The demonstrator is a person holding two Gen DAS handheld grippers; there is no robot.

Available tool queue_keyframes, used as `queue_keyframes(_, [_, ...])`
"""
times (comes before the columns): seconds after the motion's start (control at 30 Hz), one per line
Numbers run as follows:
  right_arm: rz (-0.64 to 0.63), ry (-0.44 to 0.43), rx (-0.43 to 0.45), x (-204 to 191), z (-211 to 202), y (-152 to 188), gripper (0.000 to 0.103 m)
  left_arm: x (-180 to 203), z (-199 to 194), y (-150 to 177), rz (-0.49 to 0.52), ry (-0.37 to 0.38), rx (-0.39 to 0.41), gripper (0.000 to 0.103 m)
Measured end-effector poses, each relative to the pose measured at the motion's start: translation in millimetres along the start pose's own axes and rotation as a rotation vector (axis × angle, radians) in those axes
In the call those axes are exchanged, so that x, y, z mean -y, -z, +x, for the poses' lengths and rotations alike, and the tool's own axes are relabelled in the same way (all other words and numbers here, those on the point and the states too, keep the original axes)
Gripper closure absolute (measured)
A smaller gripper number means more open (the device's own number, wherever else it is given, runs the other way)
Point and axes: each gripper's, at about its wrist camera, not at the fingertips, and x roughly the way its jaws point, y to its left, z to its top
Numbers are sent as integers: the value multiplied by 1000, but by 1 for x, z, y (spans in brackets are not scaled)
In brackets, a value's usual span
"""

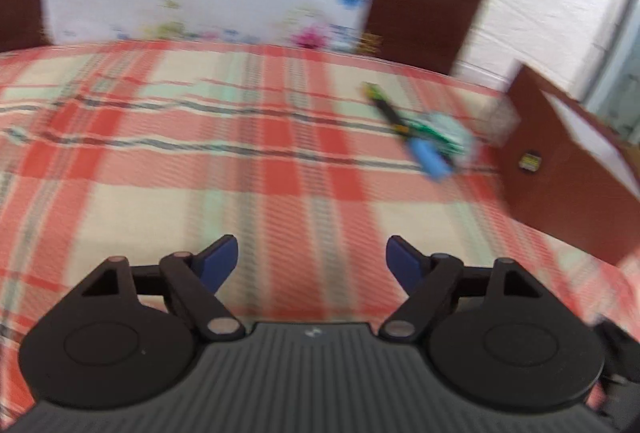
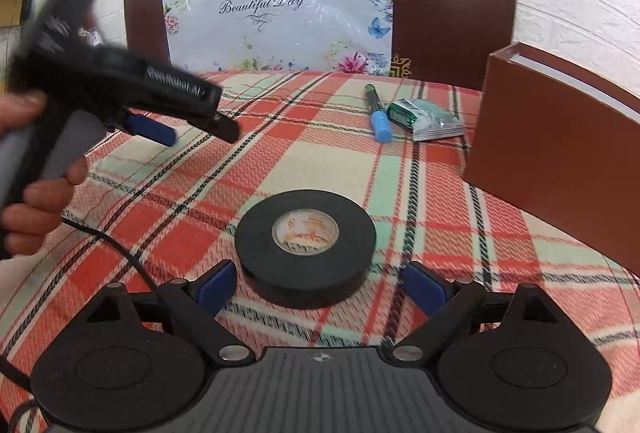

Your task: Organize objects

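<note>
Our right gripper (image 2: 316,285) has its jaws spread wide with the black tape roll (image 2: 306,247) lying flat just ahead of them, untouched. Our left gripper (image 1: 312,261) hangs open and empty over bare plaid cloth. Farther off, toward the table's (image 2: 192,233) far right corner, the blue-capped marker (image 2: 378,113) touches the green packet (image 2: 424,119) beside the brown box (image 2: 560,149). We judge the roll is nearly as wide as the jaws, so an off-centre close could shove it away.
</note>
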Motion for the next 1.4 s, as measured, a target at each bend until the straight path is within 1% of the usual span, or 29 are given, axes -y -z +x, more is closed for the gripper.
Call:
queue_keyframes(0.07, [-4,4,1,0,-1,1,14,19,-6,4,32,85,-29,24])
queue_keyframes(0.13, [-9,8,6,-1,-1,1,15,33,-9,7,53,148,-58,25])
queue_keyframes(0.23, [-12,9,9,0,-2,2,15,50,-6,18,67,204,-123,25])
queue_keyframes(0.3, [-12,10,11,0,-2,2,16,56,1,26,82,195,-159,25])
queue_keyframes(0.37, [-13,10,12,0,-3,2,16,60,6,35,94,181,-194,31])
queue_keyframes(0.4, [-14,10,12,0,-2,2,16,64,6,38,115,162,-186,32])
queue_keyframes(0.47, [-16,6,11,1,-2,2,17,67,5,40,130,153,-177,35])
queue_keyframes(0.5, [-18,2,9,1,-1,2,17,66,6,38,118,163,-178,43])
queue_keyframes(0.53, [-21,0,7,1,0,1,17,64,7,37,103,163,-179,59])
queue_keyframes(0.57, [-23,-2,4,0,2,0,17,63,10,36,103,138,-184,66])
queue_keyframes(0.63, [-30,-10,4,-2,4,-2,20,60,11,34,81,144,-186,71])
queue_keyframes(0.67, [-36,-17,8,-4,5,-2,29,61,11,33,79,137,-187,71])
queue_keyframes(0.73, [-44,-7,30,-7,3,-3,29,65,5,31,91,116,-173,73])
queue_keyframes(0.8, [-42,10,61,-7,-1,-3,29,73,-4,25,118,114,-143,73])
queue_keyframes(0.87, [-35,33,123,-5,-10,-5,29,85,-13,15,158,115,-101,73])
queue_keyframes(0.97, [-66,112,225,0,-24,-14,29,105,-23,-7,208,141,-35,73])
queue_keyframes(1.07, [-55,169,301,18,-34,-32,29,127,-25,-31,251,165,22,73])
queue_keyframes(1.23, [-16,250,367,56,-39,-59,29,168,-9,-65,293,206,72,73])
queue_keyframes(1.4, [29,299,379,92,-34,-73,29,200,12,-82,324,217,84,73])
